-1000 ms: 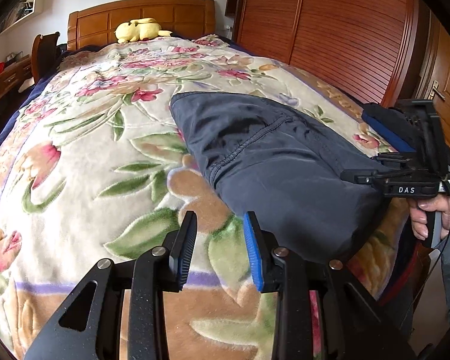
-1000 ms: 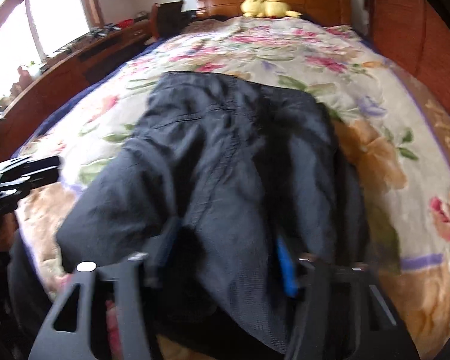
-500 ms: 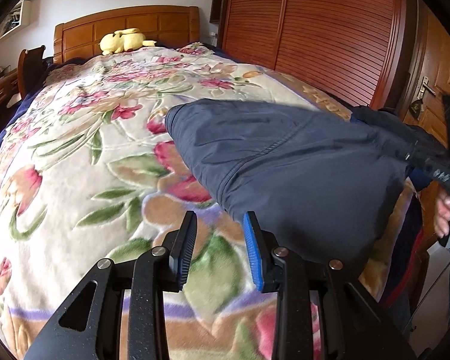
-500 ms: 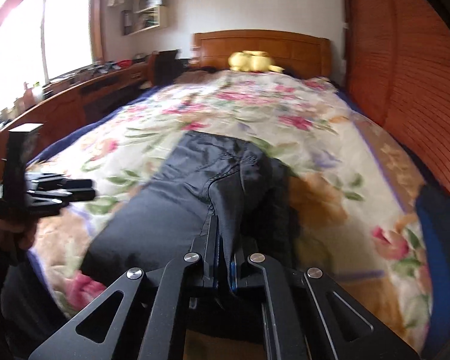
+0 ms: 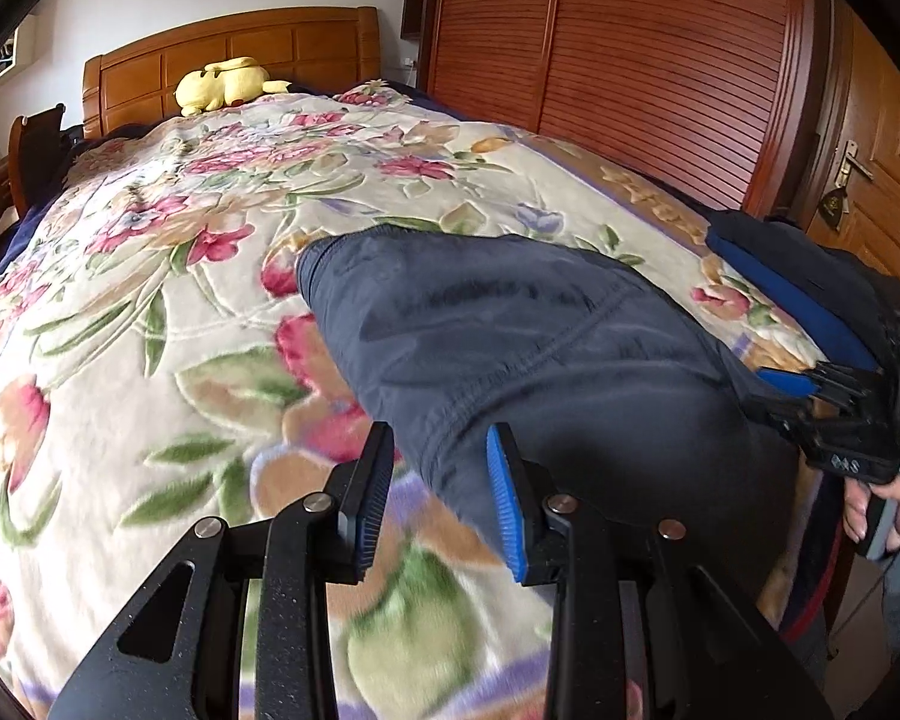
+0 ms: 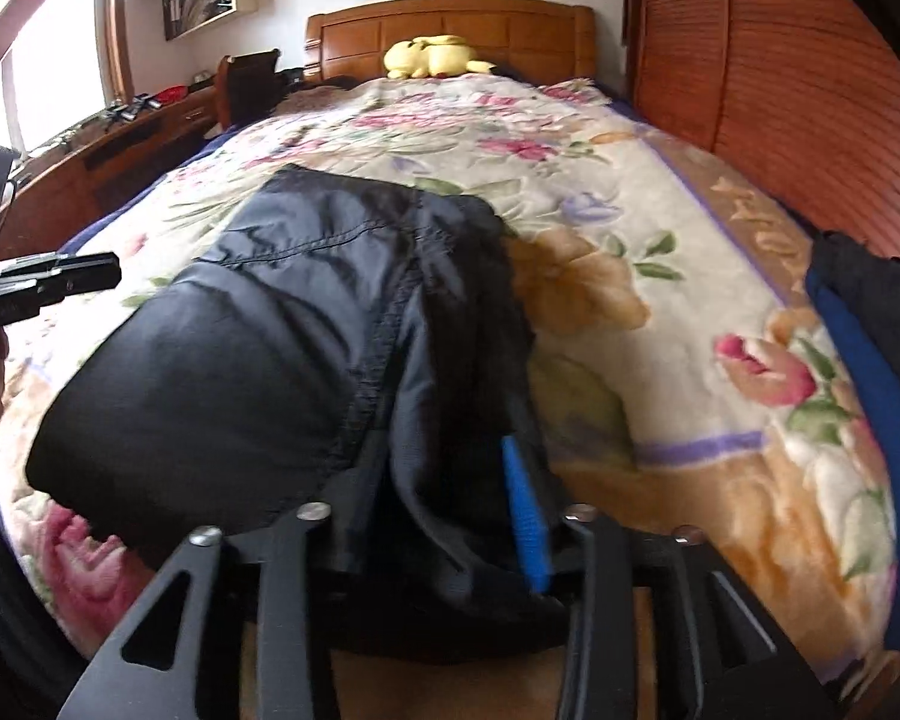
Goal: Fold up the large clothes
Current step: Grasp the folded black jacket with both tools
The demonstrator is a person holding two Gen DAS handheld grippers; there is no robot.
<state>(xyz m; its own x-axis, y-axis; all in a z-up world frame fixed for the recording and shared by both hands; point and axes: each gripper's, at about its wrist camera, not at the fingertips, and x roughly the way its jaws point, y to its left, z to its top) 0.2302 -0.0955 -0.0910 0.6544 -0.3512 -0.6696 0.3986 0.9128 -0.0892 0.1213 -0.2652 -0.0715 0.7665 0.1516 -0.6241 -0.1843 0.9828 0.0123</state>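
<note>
A dark navy garment (image 5: 540,348) lies folded on the floral blanket (image 5: 150,300) near the bed's foot. My left gripper (image 5: 438,498) is open at the garment's left lower edge, and a bit of that edge shows in the gap, untouched by the pads. My right gripper (image 6: 444,504) is at the garment's (image 6: 306,324) near right side. Its jaws are opening, with loose cloth bulging between them and the blue pad (image 6: 525,522) off the fabric. Each gripper shows in the other's view: the right gripper (image 5: 774,396) in a hand, the left gripper (image 6: 111,276) at the left edge.
A second dark and blue garment (image 5: 810,288) sits at the bed's right edge. A yellow plush toy (image 5: 228,84) rests by the wooden headboard. A slatted wardrobe (image 5: 630,60) and a door (image 5: 870,192) stand close on the right, a desk (image 6: 120,138) on the left.
The right gripper, shut on a pinched fold half a second ago, now has its jaws apart and the cloth has slumped down. The left gripper has slid in to the garment's edge.
</note>
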